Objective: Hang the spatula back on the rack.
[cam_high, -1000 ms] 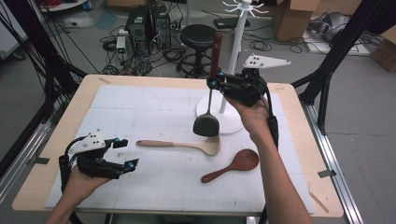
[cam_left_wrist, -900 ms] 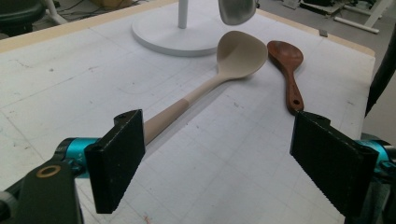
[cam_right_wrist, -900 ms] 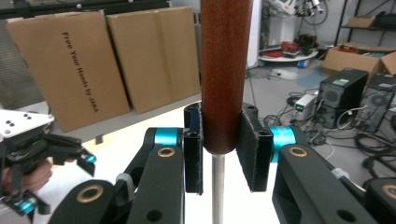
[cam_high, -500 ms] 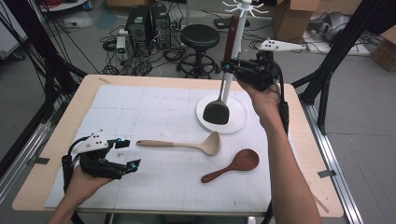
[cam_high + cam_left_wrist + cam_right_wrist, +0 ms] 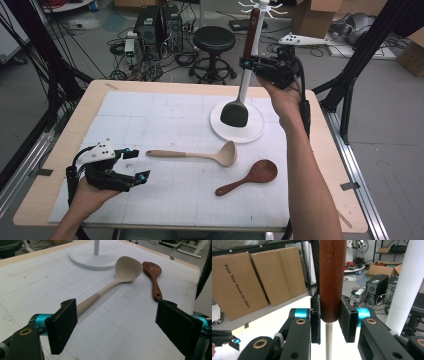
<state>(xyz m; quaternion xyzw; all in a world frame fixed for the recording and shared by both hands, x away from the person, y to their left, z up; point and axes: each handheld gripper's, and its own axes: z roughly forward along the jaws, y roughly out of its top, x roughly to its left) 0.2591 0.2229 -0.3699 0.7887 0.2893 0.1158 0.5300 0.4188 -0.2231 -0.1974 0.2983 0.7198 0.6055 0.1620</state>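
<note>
My right gripper (image 5: 246, 63) is raised above the far side of the table, shut on a spatula's dark brown handle (image 5: 331, 277). The spatula hangs upright; its metal shaft runs down to a black head (image 5: 234, 114), which hovers over the white stand's round base (image 5: 252, 134). The stand's white pole (image 5: 409, 277) rises just beside the handle, with hooks (image 5: 260, 6) at its top. My left gripper (image 5: 136, 165) rests open near the front left of the table, nothing between its jaws. A beige ladle (image 5: 200, 155) and a brown wooden spoon (image 5: 247, 178) lie ahead of it.
A white gridded mat (image 5: 165, 115) covers the wooden table. From the left gripper view the ladle (image 5: 120, 272), spoon (image 5: 153, 275) and stand base (image 5: 85, 257) lie in front. Behind the table are a black stool (image 5: 214, 42), computer cases and cardboard boxes (image 5: 244, 280).
My right gripper has risen and moved back to the right with the spatula, so its head now hangs over the stand's base. The left gripper has stayed put.
</note>
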